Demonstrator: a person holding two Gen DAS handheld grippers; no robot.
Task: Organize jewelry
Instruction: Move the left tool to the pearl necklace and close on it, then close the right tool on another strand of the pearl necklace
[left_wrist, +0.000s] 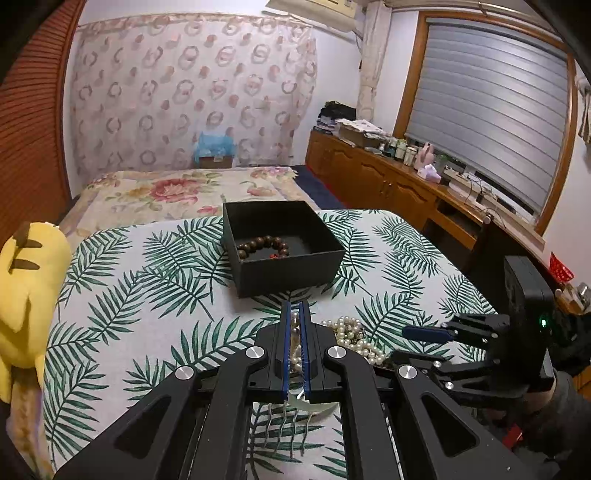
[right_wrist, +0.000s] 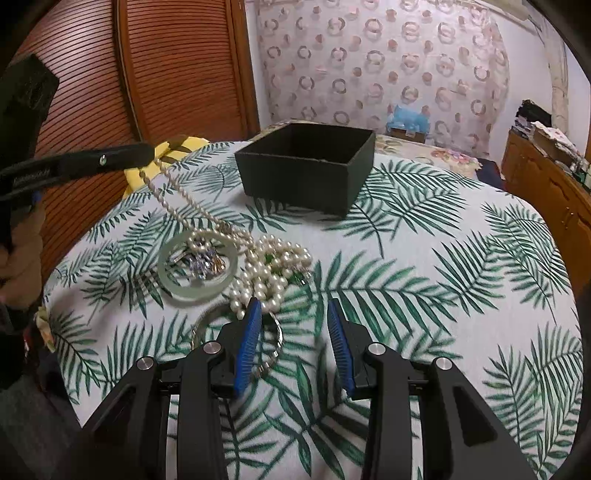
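A black open box (left_wrist: 284, 243) stands on the leaf-print table and holds a brown bead bracelet (left_wrist: 263, 246); the box also shows in the right wrist view (right_wrist: 306, 168). My left gripper (left_wrist: 294, 317) is shut on a pearl necklace (right_wrist: 184, 199) and lifts one end, so the strand hangs taut down to the table. A heap of pearls (right_wrist: 269, 271), a pale green bangle (right_wrist: 197, 267) and a silver bracelet (right_wrist: 273, 350) lie below. My right gripper (right_wrist: 293, 314) is open, just in front of the pearl heap. It also shows in the left wrist view (left_wrist: 424, 334).
A yellow plush toy (left_wrist: 27, 295) lies at the table's left edge. A crystal piece (right_wrist: 203, 264) sits inside the bangle. A bed (left_wrist: 184, 192) is behind the table and a wooden cabinet (left_wrist: 388, 181) runs along the right wall.
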